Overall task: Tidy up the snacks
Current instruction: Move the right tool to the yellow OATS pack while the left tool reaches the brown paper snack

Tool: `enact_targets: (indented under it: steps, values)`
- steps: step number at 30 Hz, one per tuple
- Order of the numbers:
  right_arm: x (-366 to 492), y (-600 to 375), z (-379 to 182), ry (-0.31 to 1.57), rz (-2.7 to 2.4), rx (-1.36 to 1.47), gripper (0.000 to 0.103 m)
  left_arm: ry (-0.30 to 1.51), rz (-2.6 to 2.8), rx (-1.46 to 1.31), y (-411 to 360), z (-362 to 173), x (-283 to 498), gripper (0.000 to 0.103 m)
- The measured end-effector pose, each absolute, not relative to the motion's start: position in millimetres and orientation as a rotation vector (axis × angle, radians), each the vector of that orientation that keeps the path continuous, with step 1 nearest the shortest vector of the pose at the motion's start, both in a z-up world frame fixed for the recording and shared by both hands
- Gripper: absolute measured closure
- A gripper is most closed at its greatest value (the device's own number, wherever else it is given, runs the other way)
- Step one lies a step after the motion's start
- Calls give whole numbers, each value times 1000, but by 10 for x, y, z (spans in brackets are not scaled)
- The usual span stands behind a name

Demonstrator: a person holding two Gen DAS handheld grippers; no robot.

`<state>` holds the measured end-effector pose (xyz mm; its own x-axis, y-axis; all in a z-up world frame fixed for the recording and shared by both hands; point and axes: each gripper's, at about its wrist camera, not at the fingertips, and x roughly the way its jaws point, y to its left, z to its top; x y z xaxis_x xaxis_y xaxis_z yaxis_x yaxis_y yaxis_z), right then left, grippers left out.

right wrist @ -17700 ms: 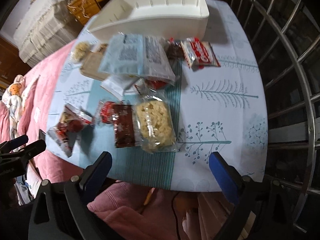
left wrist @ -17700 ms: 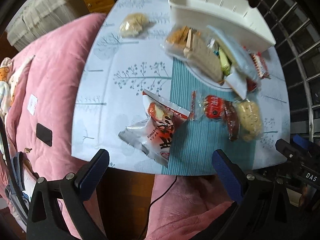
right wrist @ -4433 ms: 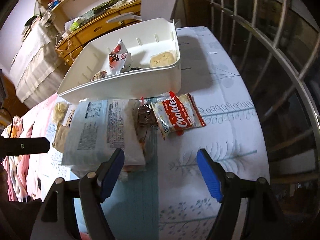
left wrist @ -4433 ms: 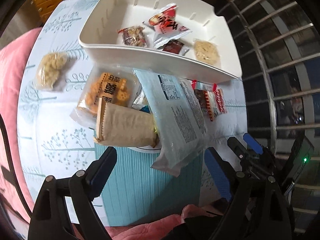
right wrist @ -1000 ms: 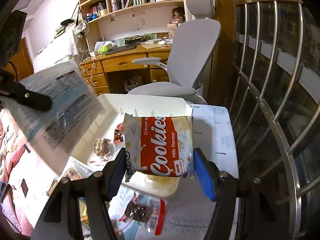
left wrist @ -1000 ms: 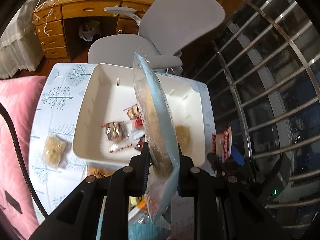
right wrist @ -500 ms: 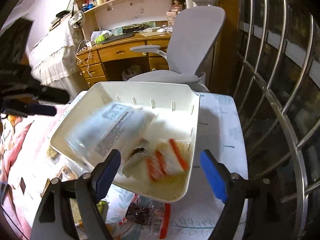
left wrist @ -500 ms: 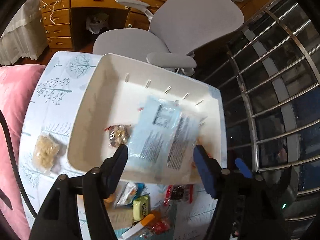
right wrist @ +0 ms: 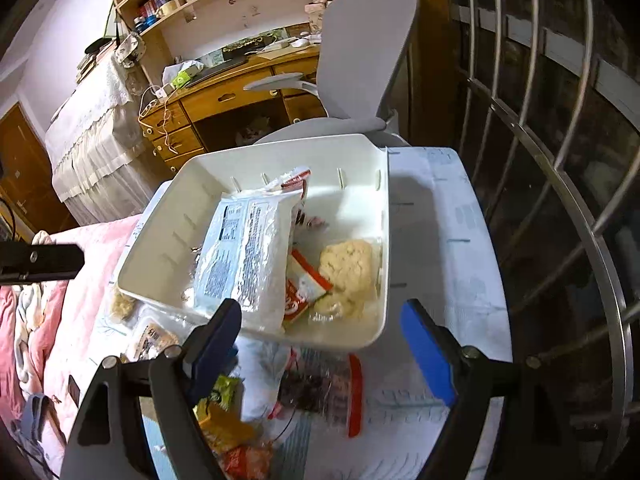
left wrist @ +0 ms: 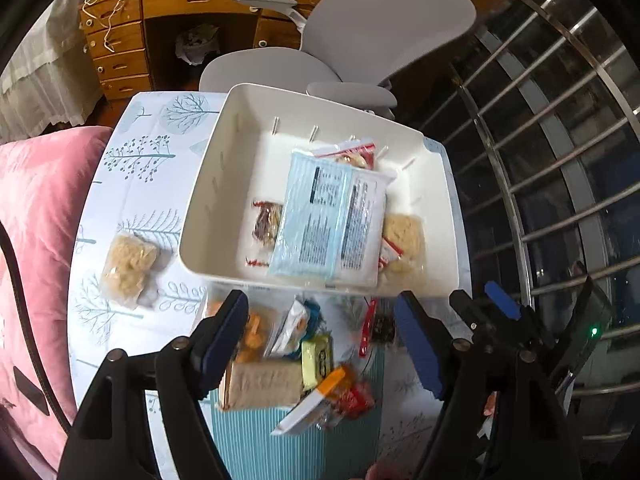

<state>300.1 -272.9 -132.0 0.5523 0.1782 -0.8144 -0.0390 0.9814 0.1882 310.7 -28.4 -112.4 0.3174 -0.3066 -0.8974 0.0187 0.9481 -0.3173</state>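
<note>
White plastic bin (left wrist: 200, 216) on the tree-print tablecloth (left wrist: 132, 184), partly loaded with snacks.

One rectangular bin, smooth-walled with slotted sides, holds one large flat pale-blue packet (left wrist: 316, 220) of glossy printed film lying on top, one clear-wrapped beige rice cake (left wrist: 404, 232), one dark clear-wrapped snack (left wrist: 266, 222) and red-and-white wrappers partly hidden beneath. One more beige rice cake (left wrist: 128, 264) lies on the cloth left of the bin. One loose pile of small packets (left wrist: 296, 360) sits just before the bin; their count cannot be told. Left gripper (left wrist: 320, 348): jaws opening, nothing between them. Right gripper (right wrist: 320, 352): jaws apart, empty, above one clear packet with a red edge (right wrist: 320, 392).
</note>
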Motion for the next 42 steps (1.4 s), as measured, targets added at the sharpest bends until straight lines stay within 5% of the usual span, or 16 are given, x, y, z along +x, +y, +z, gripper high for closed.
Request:
enact_targets:
  steps: [25,42]
  values:
    - [2095,-2459,-1728,1210,49,376,20,1329,-434,-83,-177,-1441,2195,28]
    - [1723,-2130,-2066,1254,-135,871,20,1315,-724,320,-69,-1545,2211,28]
